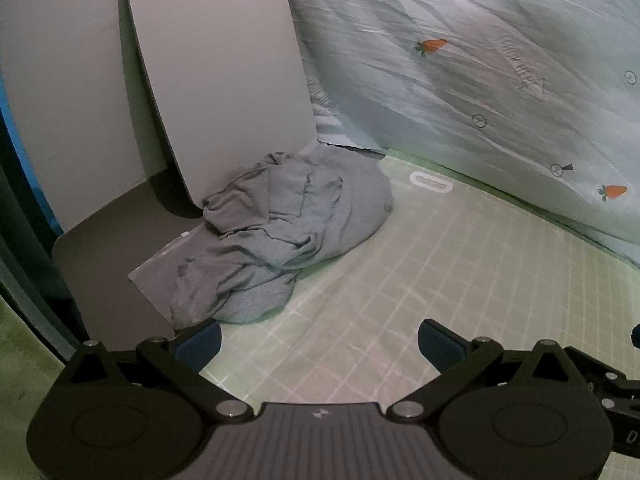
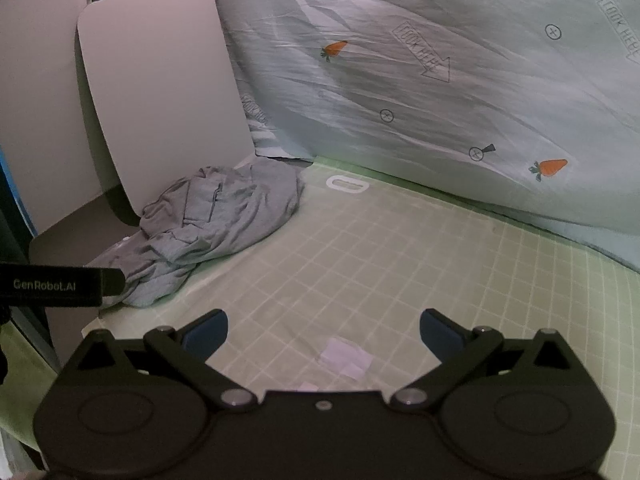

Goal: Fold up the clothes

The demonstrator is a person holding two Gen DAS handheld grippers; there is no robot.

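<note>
The grey garment (image 1: 280,232) lies crumpled in a heap at the far-left corner of the green grid mat (image 1: 440,280), ahead and left of both grippers, its long axis running from near-left to far-right. The left gripper (image 1: 320,344) is nearer. Both it and the right gripper (image 2: 324,332) stand spread apart, holding nothing.

Crumpled grey garment (image 1: 280,228) on green grid mat (image 1: 460,280), left tongs (image 1: 320,346) spread wide

Dim greenish light, soft shadows, fisheye-warped dark corners
</note>
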